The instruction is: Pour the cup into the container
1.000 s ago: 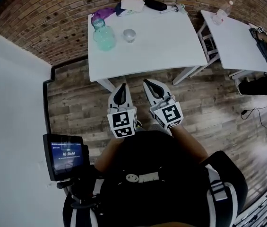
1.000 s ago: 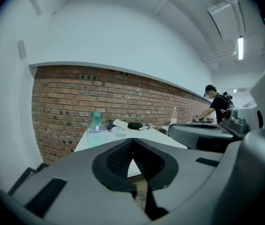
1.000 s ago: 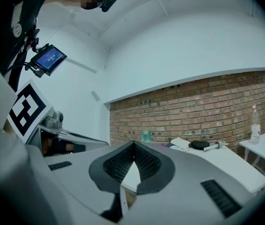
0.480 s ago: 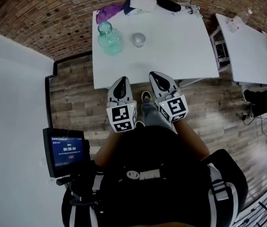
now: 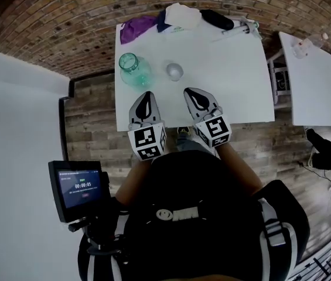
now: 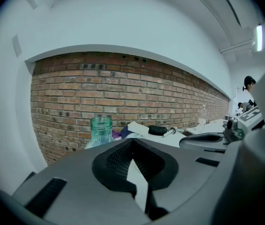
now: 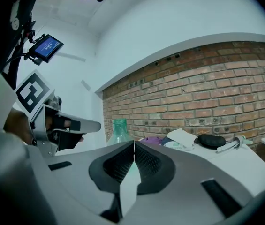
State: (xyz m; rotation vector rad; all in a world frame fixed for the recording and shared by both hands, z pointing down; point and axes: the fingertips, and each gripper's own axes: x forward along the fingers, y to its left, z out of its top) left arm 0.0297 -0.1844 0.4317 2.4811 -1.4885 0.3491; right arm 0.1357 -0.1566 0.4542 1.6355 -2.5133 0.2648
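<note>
On the white table (image 5: 235, 75) stand a green glass jar (image 5: 131, 68) at the left and a small clear cup (image 5: 174, 71) just right of it. My left gripper (image 5: 146, 98) hovers over the table's near edge, just short of the jar, jaws shut and empty. My right gripper (image 5: 193, 94) sits beside it, just short of the cup and a little to its right, also shut and empty. In the left gripper view the jar (image 6: 101, 131) rises beyond the closed jaws (image 6: 132, 140). The right gripper view shows the jar (image 7: 119, 131) past its closed jaws (image 7: 133, 144); the cup is hidden there.
A purple cloth (image 5: 137, 27), a white cloth (image 5: 181, 15) and a black case (image 5: 217, 19) lie along the table's far edge by the brick wall. A second white table (image 5: 314, 78) stands to the right. A small monitor (image 5: 77, 183) hangs at my left.
Both grippers have travelled forward from over the wooden floor to over the table's near edge. The jar and cup have kept their places on the table.
</note>
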